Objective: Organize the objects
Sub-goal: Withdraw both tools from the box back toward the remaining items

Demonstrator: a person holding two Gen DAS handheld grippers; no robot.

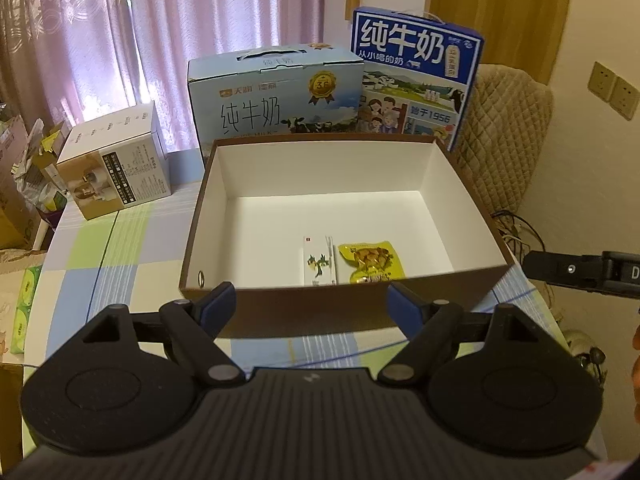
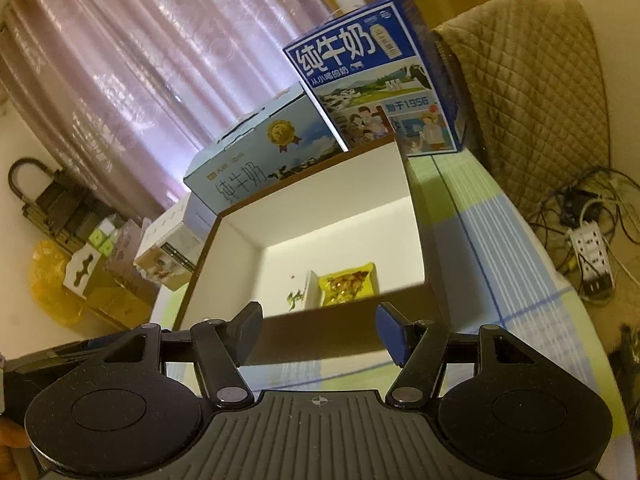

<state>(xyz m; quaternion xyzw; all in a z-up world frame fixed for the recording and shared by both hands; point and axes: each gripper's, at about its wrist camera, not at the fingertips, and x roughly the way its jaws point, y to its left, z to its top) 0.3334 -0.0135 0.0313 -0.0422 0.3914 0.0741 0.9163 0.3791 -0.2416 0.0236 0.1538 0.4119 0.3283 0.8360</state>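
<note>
Two items lay side by side on the white floor of the open storage box (image 1: 448, 184), near its front wall: on the left, a slim white carton (image 1: 318, 260) printed with a small green and dark figure, lying flat; just to its right, a yellow snack packet (image 1: 370, 262) with a brownish food picture on its face, also flat. Whether they touched could not be told. The storage box had brown outer walls, a white lining and a metal eyelet at its front left corner, and stood on a checked tablecloth (image 1: 120, 248). The left gripper (image 1: 310, 306) had its jaws spread wide with nothing between them. The right gripper (image 2: 320, 330) stood moderately open, likewise empty, before the box's front wall.
</note>
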